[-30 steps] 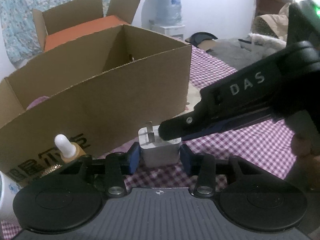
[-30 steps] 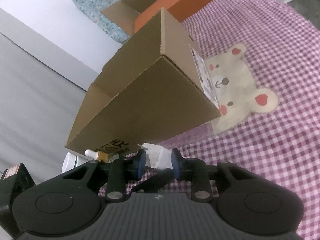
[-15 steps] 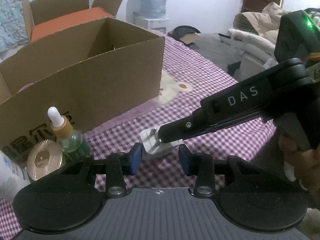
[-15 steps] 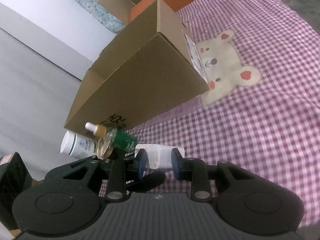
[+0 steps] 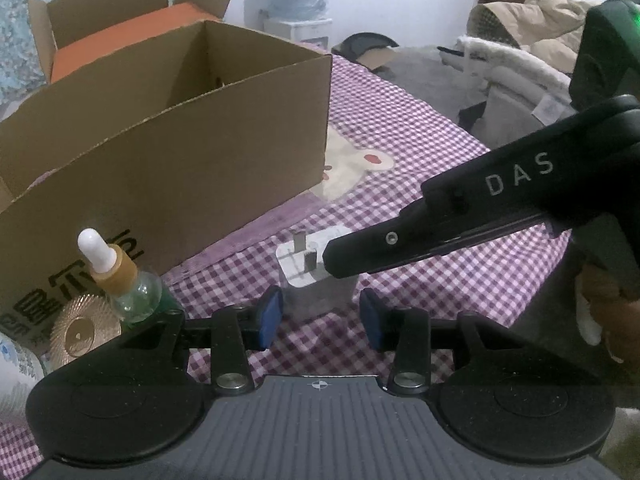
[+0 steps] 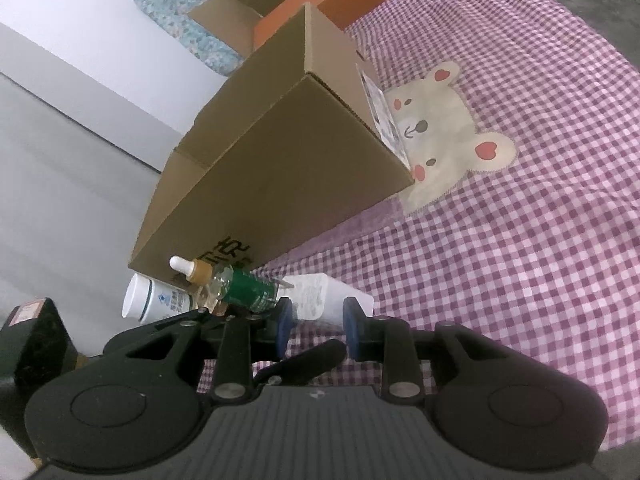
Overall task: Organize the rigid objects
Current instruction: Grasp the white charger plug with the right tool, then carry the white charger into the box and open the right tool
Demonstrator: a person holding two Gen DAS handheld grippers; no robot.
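Where the two views meet, low and centre in each frame, sits the white charger block (image 5: 316, 280), its two metal prongs pointing up toward the cardboard box. From the left wrist, it rests on the purple checked cloth (image 5: 420, 128) between the blue pads of the left gripper (image 5: 318, 316); those pads stand slightly apart from its sides, so that claw is parted and grips nothing, its jaws having just been opening a little. Reaching in from the right edge of that frame, the right gripper (image 5: 340, 256) lies over the block's top by the prongs. Seen from its own camera, the right gripper (image 6: 316, 322) has its pads narrowly set against the charger block (image 6: 320, 304), clamped on it.

Lower left in the left-wrist frame stand a dropper bottle (image 5: 120, 276) with a white bulb and tan collar and a gold ribbed lid (image 5: 82, 330), with a white printed container (image 5: 16, 364) at the edge. Behind these, filling the left half, is the open cardboard box (image 5: 180, 168); a second box holding something orange (image 5: 116, 36) sits beyond it at upper left. A cartoon bear patch (image 6: 448, 136) on the cloth shows at the big box's right end. A hand (image 5: 600, 300) holding the right gripper appears at the right edge
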